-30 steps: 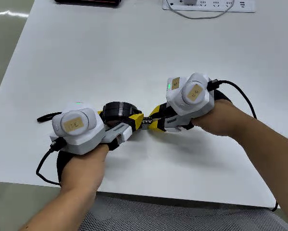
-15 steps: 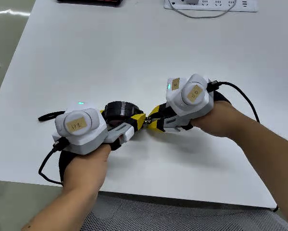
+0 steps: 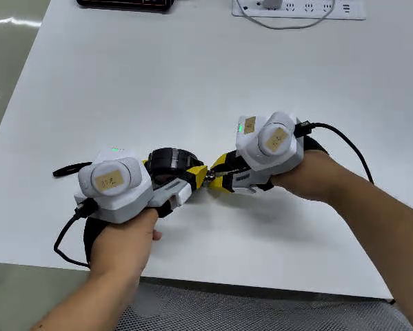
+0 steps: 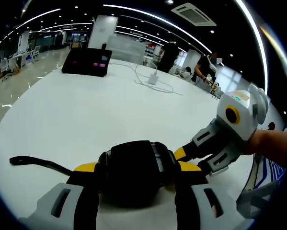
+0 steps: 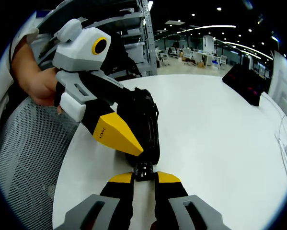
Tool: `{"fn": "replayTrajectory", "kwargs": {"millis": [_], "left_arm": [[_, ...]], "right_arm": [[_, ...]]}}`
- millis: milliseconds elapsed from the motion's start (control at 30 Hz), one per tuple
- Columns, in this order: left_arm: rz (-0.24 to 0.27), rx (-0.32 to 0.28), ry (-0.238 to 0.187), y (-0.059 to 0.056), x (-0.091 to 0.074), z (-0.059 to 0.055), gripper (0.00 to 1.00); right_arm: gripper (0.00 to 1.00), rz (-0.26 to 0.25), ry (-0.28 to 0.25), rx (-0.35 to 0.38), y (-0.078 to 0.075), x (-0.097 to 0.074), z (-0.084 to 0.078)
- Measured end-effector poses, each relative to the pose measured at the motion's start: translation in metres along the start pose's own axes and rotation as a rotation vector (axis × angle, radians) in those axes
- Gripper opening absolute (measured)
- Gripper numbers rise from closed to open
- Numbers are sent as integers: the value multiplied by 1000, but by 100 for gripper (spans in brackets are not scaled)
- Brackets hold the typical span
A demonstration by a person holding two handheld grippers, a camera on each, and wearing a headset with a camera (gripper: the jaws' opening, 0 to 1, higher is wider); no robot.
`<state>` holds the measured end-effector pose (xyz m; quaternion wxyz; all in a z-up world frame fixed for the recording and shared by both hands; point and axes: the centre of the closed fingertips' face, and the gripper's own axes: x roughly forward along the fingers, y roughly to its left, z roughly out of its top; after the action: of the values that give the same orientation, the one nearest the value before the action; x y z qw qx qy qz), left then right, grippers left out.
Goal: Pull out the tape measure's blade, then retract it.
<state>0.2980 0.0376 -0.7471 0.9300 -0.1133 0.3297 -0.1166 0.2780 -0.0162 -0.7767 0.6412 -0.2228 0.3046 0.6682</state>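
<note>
A round black tape measure (image 3: 168, 163) lies on the white table, and my left gripper (image 3: 192, 174) is shut on its case (image 4: 136, 168), yellow jaws pressed against both sides. Its black wrist strap (image 4: 35, 163) trails off to the left on the tabletop. My right gripper (image 3: 215, 175) meets it from the right. In the right gripper view the yellow jaws (image 5: 144, 178) are shut on the small metal blade tip (image 5: 143, 170) at the case's mouth. Only a very short bit of blade shows between the case (image 5: 142, 125) and the jaws.
A white power strip (image 3: 299, 7) with a cable lies at the table's far edge, and a dark tablet-like slab (image 3: 125, 3) sits at the far left. The table's near edge (image 3: 213, 281) runs just below the hands, with a mesh chair seat under it.
Both hands have shifted only slightly; the right gripper has edged a little left and down. Grips on the case and blade tip are unchanged.
</note>
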Motion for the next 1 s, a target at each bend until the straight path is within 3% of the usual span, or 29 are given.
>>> {"fn": "replayTrajectory", "kwargs": {"millis": [67, 333, 400, 1000], "left_arm": [[-1, 45, -5, -1, -1, 2, 60], [-10, 76, 8, -1, -6, 0, 58], [-11, 109, 15, 0, -7, -1, 57], [-40, 143, 3, 4, -17, 8, 58]], "right_arm": [[16, -6, 0, 2, -1, -1, 0], [16, -10, -7, 17, 1, -3, -2], [17, -13, -14, 22, 1, -5, -2], [23, -34, -35, 44, 1, -12, 0]]}}
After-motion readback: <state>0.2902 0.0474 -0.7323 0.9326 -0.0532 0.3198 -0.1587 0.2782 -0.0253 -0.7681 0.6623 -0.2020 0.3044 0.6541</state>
